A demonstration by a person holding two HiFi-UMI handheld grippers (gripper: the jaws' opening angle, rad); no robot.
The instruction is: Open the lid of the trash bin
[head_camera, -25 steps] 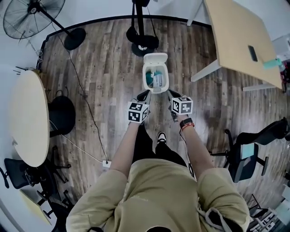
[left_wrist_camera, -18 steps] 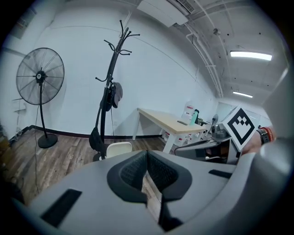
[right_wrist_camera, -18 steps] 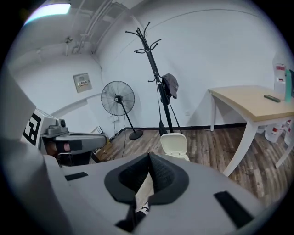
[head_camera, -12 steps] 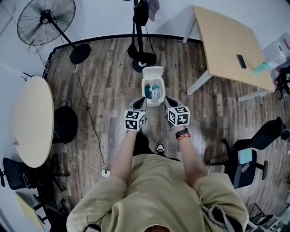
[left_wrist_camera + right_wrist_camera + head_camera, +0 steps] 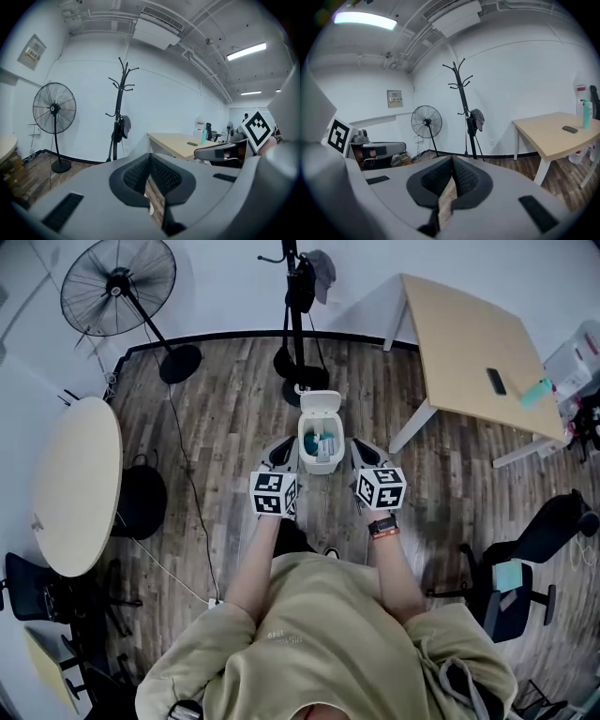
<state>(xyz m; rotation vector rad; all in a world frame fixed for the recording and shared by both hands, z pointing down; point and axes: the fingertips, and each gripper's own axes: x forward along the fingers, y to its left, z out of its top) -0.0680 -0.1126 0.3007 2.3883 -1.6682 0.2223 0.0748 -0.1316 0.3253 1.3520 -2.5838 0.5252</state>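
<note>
Between L gripper (image 5: 281,453) & R gripper (image 5: 360,453), fingers (image 5: 136,174) clenched empty, open trash bin (image 5: 304,440) holds teal/white rubbish (image 5: 322,442).

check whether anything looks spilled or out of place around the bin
Nothing stands out. The trash bin stands upright on the wood floor, lid raised, rubbish inside and none spilled around it. The left tongs and right tongs are shut and empty.
</note>
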